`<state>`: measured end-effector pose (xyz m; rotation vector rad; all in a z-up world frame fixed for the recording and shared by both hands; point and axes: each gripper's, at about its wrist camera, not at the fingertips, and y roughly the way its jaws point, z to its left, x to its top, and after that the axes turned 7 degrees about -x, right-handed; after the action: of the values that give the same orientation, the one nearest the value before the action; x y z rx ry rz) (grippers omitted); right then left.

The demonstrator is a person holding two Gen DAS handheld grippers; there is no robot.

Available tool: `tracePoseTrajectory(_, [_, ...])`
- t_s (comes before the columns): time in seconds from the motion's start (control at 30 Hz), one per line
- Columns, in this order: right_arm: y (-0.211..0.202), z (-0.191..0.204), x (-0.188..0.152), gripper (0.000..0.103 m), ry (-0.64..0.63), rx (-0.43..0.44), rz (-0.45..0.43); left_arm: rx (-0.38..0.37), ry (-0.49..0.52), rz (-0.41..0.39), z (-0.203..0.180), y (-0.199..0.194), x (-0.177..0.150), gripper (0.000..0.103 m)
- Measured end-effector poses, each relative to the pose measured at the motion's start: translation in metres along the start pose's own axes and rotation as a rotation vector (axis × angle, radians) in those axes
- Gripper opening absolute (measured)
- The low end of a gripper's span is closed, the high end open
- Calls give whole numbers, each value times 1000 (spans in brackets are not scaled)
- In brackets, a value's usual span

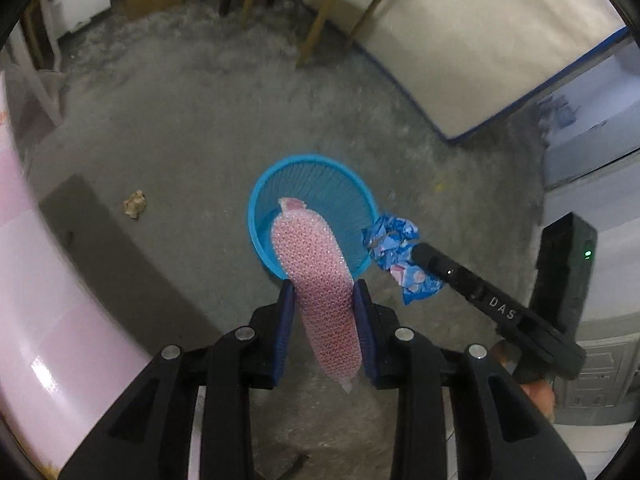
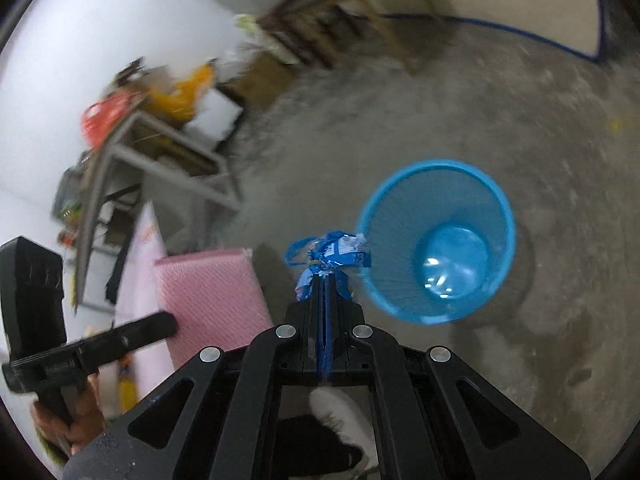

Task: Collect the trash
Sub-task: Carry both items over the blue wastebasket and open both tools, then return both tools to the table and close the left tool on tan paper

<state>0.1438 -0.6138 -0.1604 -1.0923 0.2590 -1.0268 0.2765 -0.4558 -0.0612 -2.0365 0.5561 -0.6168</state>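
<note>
A blue mesh wastebasket point(image 1: 320, 184) stands on the concrete floor; it also shows in the right wrist view point(image 2: 436, 240), with nothing inside. My left gripper point(image 1: 324, 292) is shut on a pink bubble-wrap bag point(image 1: 316, 280), whose far end hangs over the basket's near rim. My right gripper point(image 2: 326, 276) is shut on a crumpled blue wrapper point(image 2: 332, 254), held just left of the basket's rim. In the left wrist view the right gripper point(image 1: 418, 254) holds the blue wrapper point(image 1: 394, 248) beside the basket's right rim. The pink bag point(image 2: 208, 292) shows at the left of the right wrist view.
A crumpled brownish paper ball point(image 1: 135, 204) lies on the floor left of the basket. A pale pink curved surface point(image 1: 48, 312) fills the left edge. A white mattress with blue edging point(image 1: 480, 48) and wooden furniture legs point(image 1: 320, 20) stand beyond. A cluttered metal shelf point(image 2: 152, 148) stands far left.
</note>
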Motion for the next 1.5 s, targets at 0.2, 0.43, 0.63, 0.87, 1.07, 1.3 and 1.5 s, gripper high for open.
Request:
tracePoseTrajectory(0.2, [48,-16,32,9,35,-99,-7,81,51,-37,3,57,48,41])
tracePoseTrajectory(0.43, [59,-43,27,45,36,-203,-22,96,34,-76,7,47,42,58])
tracePoseTrajectory(0.63, [31,-34,9,55,-1,-235,-57,103,105,-146,-1,-11,16,59])
tracePoseTrajectory(0.87, [-26,14,-23,95,-164,-375,-191,47,174,-328,-5,-131,-54,75])
tracePoseTrajectory(1.07, [-62,73,-59,95,-376,-441,-280,-20,131,-479,16,-215,-144,76])
tracePoseTrajectory(1.3, [-93,154,-109,95,-591,-197,-366,76,40,-696,78,-293,-253,79])
tracePoseTrajectory(1.5, [-98,216,-137,95,-672,71,-334,183,-113,-869,134,-345,-331,82])
